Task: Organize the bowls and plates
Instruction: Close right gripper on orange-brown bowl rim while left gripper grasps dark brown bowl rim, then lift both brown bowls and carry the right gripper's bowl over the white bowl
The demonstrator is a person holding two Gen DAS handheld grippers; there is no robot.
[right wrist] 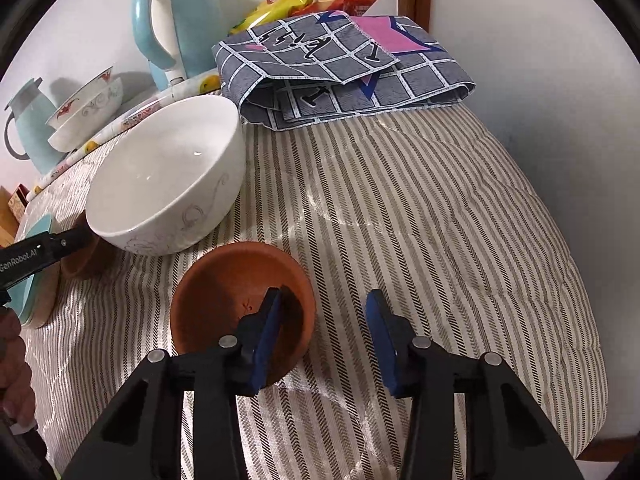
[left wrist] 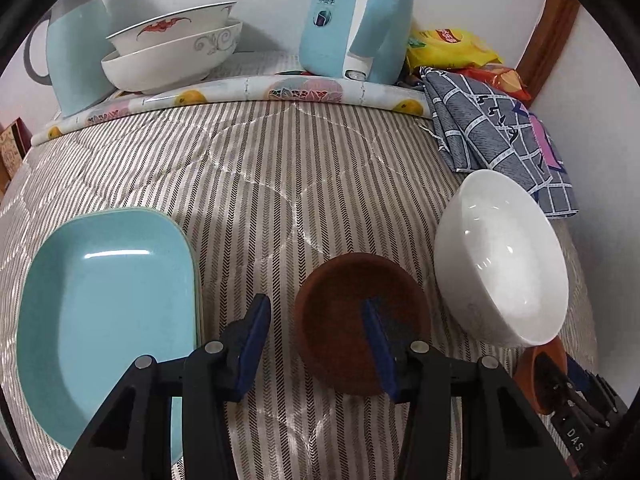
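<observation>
My left gripper [left wrist: 318,344] is open; its right finger [left wrist: 378,344] hangs over a brown bowl [left wrist: 340,304], its left finger over the striped cloth. A light blue plate [left wrist: 108,308] lies to its left, a white bowl [left wrist: 500,256] to its right. My right gripper [right wrist: 326,338] is open; its left finger [right wrist: 268,340] is inside a second brown bowl [right wrist: 236,280], its right finger outside the rim. That bowl and gripper show in the left wrist view [left wrist: 536,376] at lower right. The white bowl [right wrist: 168,176] stands behind it.
Two stacked patterned bowls [left wrist: 172,48] sit at the back between a blue jug [left wrist: 76,52] and a blue kettle [left wrist: 356,20]. A folded grey checked cloth [right wrist: 344,68] and snack bags [left wrist: 452,44] lie at the back right. The left gripper [right wrist: 36,256] shows at the left edge.
</observation>
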